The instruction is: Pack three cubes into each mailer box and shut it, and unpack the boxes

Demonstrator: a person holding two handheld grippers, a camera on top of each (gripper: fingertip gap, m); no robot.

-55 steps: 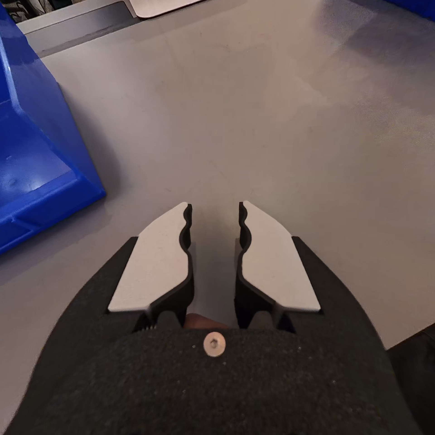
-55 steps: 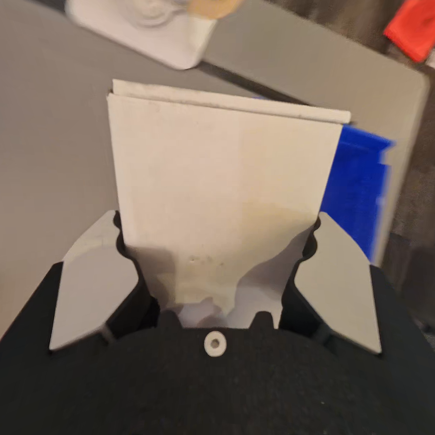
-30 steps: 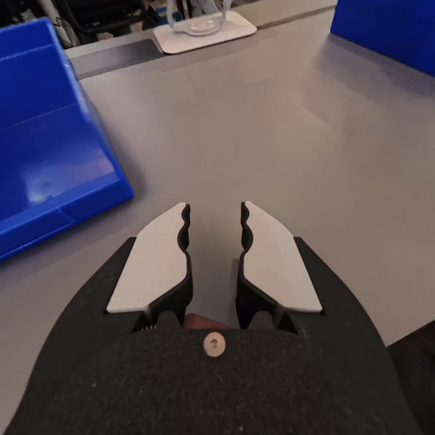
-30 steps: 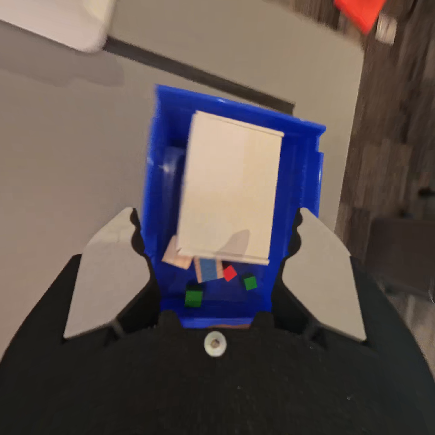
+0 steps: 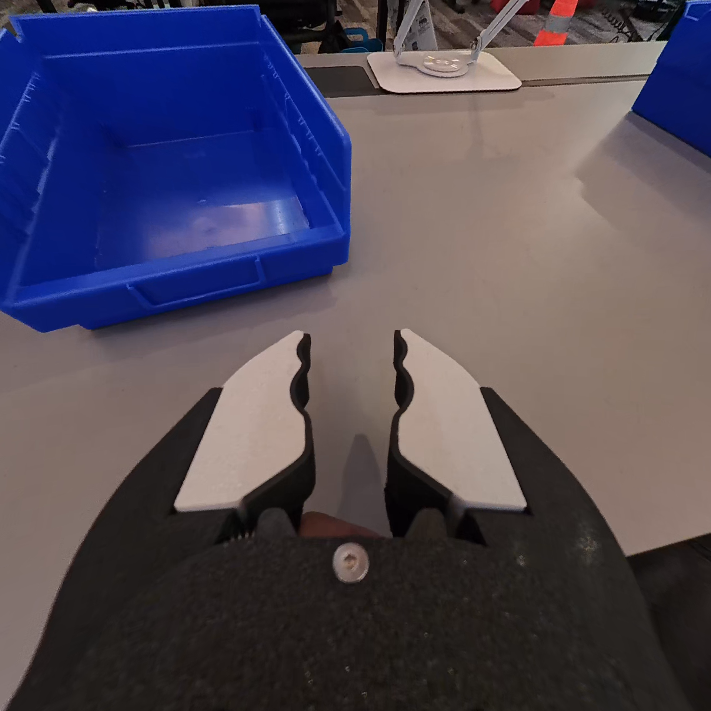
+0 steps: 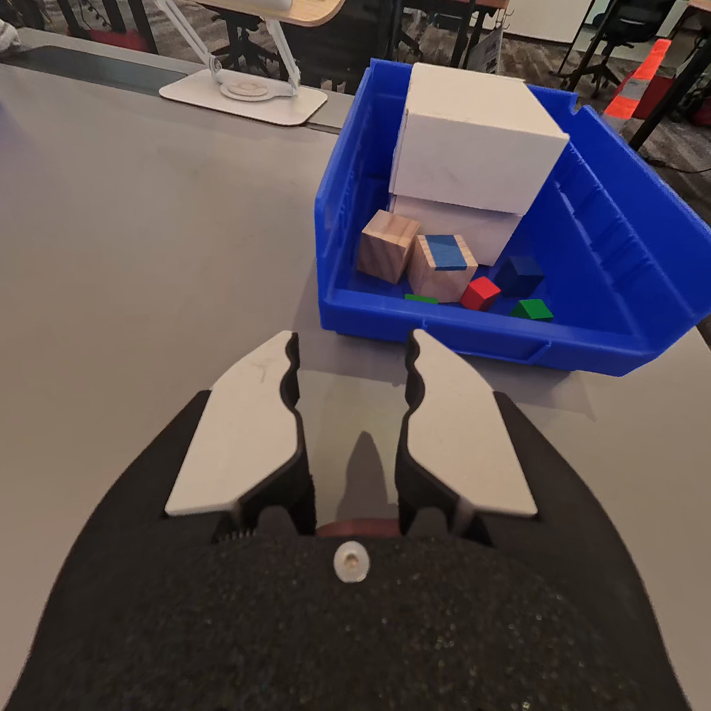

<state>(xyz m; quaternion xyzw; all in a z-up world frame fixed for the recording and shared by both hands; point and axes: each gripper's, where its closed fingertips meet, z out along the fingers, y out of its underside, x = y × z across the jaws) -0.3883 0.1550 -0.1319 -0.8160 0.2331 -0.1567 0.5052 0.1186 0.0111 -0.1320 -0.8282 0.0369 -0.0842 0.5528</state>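
Observation:
In the right wrist view a blue bin [image 6: 434, 331] holds a closed white mailer box [image 6: 473, 146] stacked on another white box [image 6: 461, 231]. In front of them lie two wooden cubes [image 6: 388, 246], one with a blue face [image 6: 442, 269], and small red [image 6: 481, 293], dark blue [image 6: 519, 275] and green [image 6: 533, 309] cubes. My right gripper [image 6: 352, 338] is open and empty, above the table just before the bin. My left gripper [image 5: 350, 338] is open and empty over the table, to the right of an empty blue bin [image 5: 192, 284].
A white stand base [image 5: 442, 73] sits at the table's far edge, also in the right wrist view [image 6: 246, 96]. The corner of the other blue bin [image 5: 681, 84] shows at far right in the left wrist view. The grey table [image 5: 500, 250] lies between the bins. Chairs and an orange cone stand beyond. Some 55 cm of space lies between my two pairs of fingers.
My right gripper let go of the white mailer box into the bin, pulled back toward me and narrowed its jaws. My left gripper tilted up and back, so the whole empty bin shows.

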